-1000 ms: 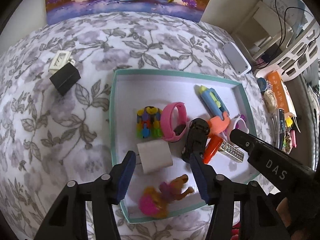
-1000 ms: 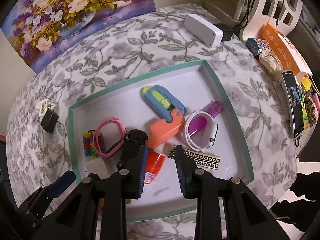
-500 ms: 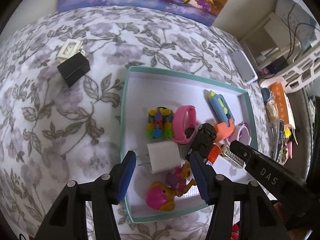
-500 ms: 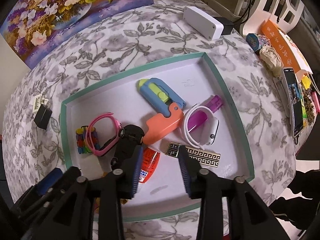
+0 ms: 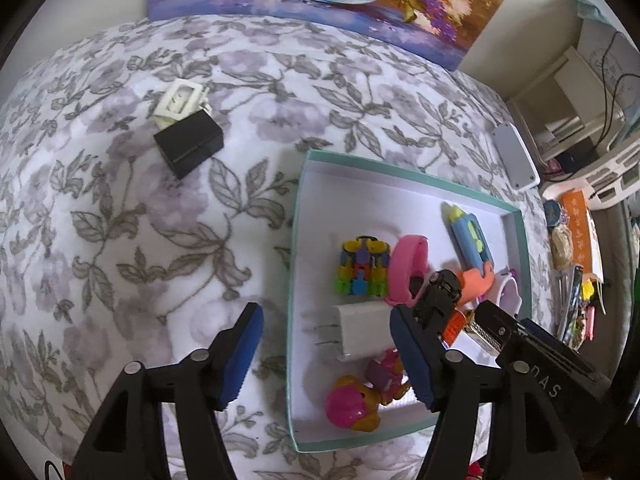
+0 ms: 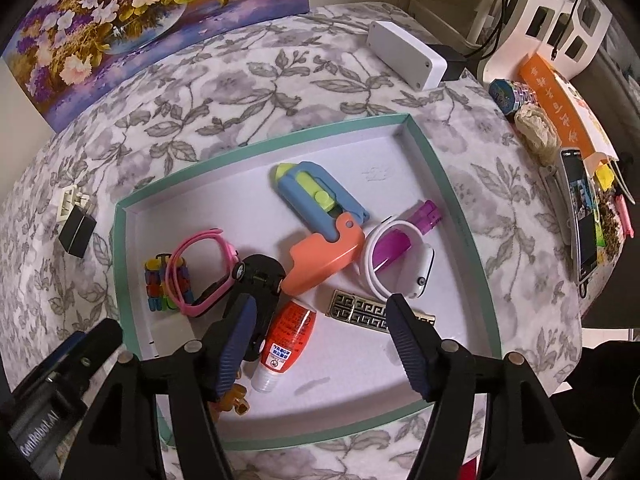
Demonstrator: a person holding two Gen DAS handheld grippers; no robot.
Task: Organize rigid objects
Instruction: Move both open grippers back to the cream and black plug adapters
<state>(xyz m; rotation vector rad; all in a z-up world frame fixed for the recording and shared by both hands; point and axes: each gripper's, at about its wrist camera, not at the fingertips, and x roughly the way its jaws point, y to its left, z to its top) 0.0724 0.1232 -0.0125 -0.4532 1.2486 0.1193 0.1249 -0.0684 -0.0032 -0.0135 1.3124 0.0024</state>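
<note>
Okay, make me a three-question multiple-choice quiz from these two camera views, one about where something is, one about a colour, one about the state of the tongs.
1. Where is the black cube?
A. inside the tray
B. on the floral cloth, outside the tray
C. held in the tongs

2. What colour is the tray rim?
A. teal
B. red
C. black

3. How are the right tongs?
A. shut on the glue bottle
B. shut and empty
C. open, holding nothing

Answers:
1 B, it sits beside a white frame, well left of the tray.
2 A, teal edges surround the white floor.
3 C, the blue pads stand wide apart above the glue bottle.
</note>
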